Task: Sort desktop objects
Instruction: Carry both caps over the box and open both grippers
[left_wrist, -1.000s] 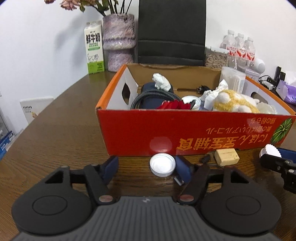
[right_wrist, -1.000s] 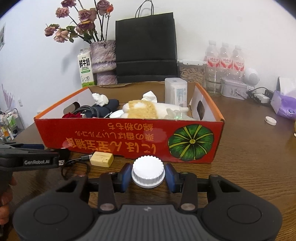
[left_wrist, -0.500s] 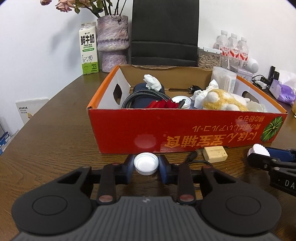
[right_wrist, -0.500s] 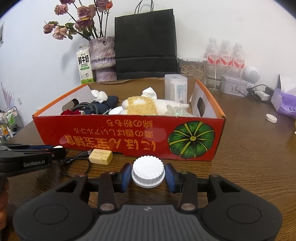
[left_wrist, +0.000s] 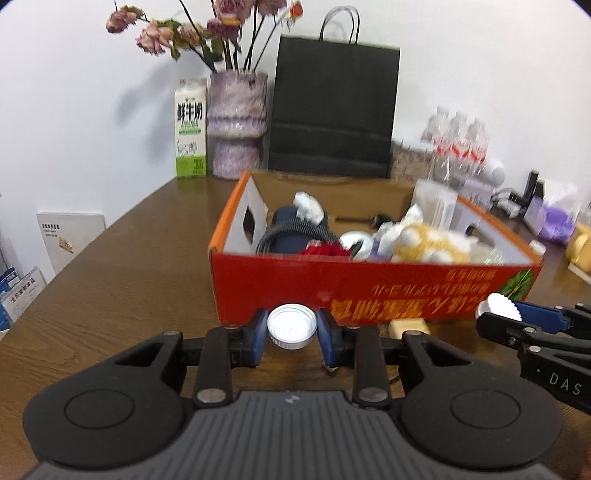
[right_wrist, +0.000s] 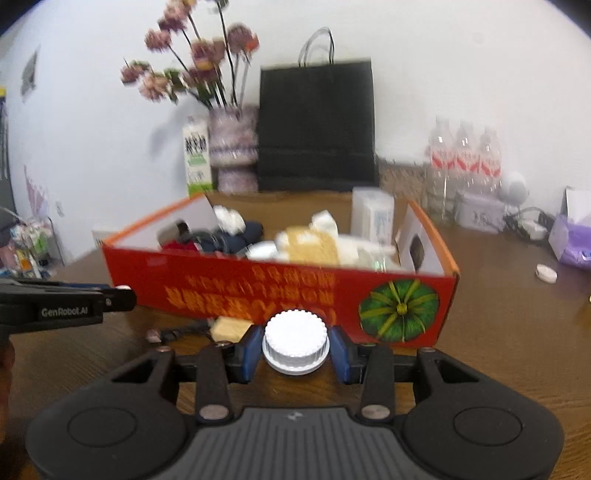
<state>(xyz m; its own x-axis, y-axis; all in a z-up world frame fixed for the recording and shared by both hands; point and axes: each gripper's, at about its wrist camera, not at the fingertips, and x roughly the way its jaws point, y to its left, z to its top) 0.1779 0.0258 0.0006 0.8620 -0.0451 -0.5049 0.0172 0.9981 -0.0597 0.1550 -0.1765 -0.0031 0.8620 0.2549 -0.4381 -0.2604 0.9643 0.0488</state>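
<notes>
- Left hand-held gripper (left_wrist: 292, 331): jaws narrow, clamped on a small white cap (left_wrist: 292, 325) whose hollow side faces the camera. A second ago the jaws were spread wide with this cap lying loose on the bench between them; since then they have been closed on it and the cap has been lifted clear of the wood.
- Right hand-held gripper (right_wrist: 295, 349): jaws set narrow on a ribbed white lid (right_wrist: 295, 342), flat top towards the camera. The grip is unchanged from the earlier frame; the whole unit is seen raised a little, so more of the wall and the bag handles is shown.
- Red cardboard box (left_wrist: 373, 291): directly ahead of both grippers, open-topped, near wall printed with orange characters and a green pumpkin (right_wrist: 399, 311). Contents noted: plush toy (left_wrist: 430, 243), dark blue item with a hose, crumpled tissue.
- Yellow block (left_wrist: 409, 326): on the bench against the box's near wall, between the two grippers.
- Bench (left_wrist: 122, 273): bare wood to the left of the box as far as the rounded edge; a further bare stretch to the right of the box, bearing one small white cap (right_wrist: 546, 273).
- Back edge by the wall: milk carton (left_wrist: 191, 147), vase of dried flowers (left_wrist: 238, 123), black paper bag (left_wrist: 332, 110), water bottles (right_wrist: 463, 155).
</notes>
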